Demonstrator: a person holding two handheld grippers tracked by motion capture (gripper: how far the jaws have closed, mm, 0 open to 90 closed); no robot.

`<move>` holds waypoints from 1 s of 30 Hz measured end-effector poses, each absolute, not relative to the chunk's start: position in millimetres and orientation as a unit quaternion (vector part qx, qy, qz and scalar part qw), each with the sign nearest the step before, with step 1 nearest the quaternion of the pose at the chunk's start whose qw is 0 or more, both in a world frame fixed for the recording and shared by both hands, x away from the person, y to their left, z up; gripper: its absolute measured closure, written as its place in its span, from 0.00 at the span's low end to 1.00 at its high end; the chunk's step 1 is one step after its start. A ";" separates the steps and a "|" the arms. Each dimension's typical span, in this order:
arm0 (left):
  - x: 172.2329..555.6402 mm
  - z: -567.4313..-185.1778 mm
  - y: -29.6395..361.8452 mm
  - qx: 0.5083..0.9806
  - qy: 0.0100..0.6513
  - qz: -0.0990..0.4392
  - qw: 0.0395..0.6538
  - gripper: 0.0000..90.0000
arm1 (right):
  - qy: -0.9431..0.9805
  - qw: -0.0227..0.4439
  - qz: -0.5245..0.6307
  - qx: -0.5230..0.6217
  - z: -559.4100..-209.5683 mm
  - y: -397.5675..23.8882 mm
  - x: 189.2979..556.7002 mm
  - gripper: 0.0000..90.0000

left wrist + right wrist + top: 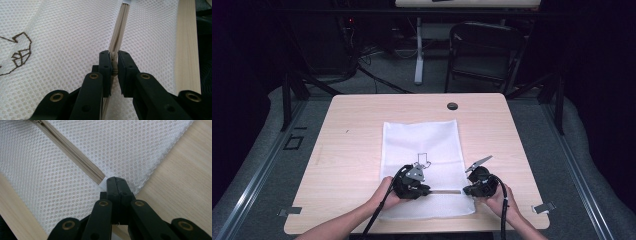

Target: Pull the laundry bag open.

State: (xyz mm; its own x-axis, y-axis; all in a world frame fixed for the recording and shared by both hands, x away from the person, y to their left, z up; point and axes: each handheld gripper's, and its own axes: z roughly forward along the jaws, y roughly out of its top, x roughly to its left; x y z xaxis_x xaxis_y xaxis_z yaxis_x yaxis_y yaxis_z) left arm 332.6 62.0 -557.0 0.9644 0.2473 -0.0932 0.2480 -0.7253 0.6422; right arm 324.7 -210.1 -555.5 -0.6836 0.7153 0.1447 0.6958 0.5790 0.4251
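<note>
Both grippers clamped on the zip of a white mesh bag.

The left gripper (114, 65) pinches the small beige zip pull (114, 68); the beige zipper (75, 153) runs on to the right gripper (116, 182), closed on the white mesh laundry bag (422, 145) at the zip's end, flat on the light wooden table (347, 125).

Beyond each hand-held gripper (430, 190) lies bare surface (357, 125); only the flat mesh bag (422, 137) and a small black cap (452, 106) lie ahead.

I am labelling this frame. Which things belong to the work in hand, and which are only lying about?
In use: mesh bag, its zipper, zipper pull, left gripper, right gripper.
Lying about: black cap on table, chair.
</note>
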 end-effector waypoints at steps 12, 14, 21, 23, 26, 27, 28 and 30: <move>333.9 -557.5 69.5 0.930 0.132 -0.003 0.343 0.91 | 0.888 0.026 0.226 0.400 -555.3 -209.3 323.8 1.00; 334.3 -558.2 71.4 0.931 0.133 -0.004 0.339 0.91 | 0.888 0.023 0.228 0.398 -555.4 -209.6 323.8 1.00; 332.0 -557.5 76.5 0.930 0.136 0.001 0.341 0.91 | 0.889 0.029 0.230 0.396 -555.8 -210.0 323.2 1.00; 331.3 -558.0 79.2 0.931 0.138 0.001 0.339 0.91 | 0.889 0.025 0.232 0.395 -555.9 -210.6 323.6 1.00; 330.5 -557.8 80.4 0.929 0.134 -0.001 0.345 0.91 | 0.888 0.025 0.231 0.396 -555.9 -210.5 323.8 1.00; 330.4 -557.2 80.9 0.930 0.136 0.002 0.343 0.91 | 0.888 0.025 0.232 0.396 -555.9 -210.4 323.8 1.00; 330.8 -557.2 82.1 0.929 0.134 -0.001 0.346 0.91 | 0.888 0.025 0.231 0.396 -555.8 -210.5 323.8 1.00; 330.0 -556.4 83.4 0.929 0.137 0.004 0.343 0.91 | 0.889 0.026 0.230 0.395 -555.6 -210.1 323.6 1.00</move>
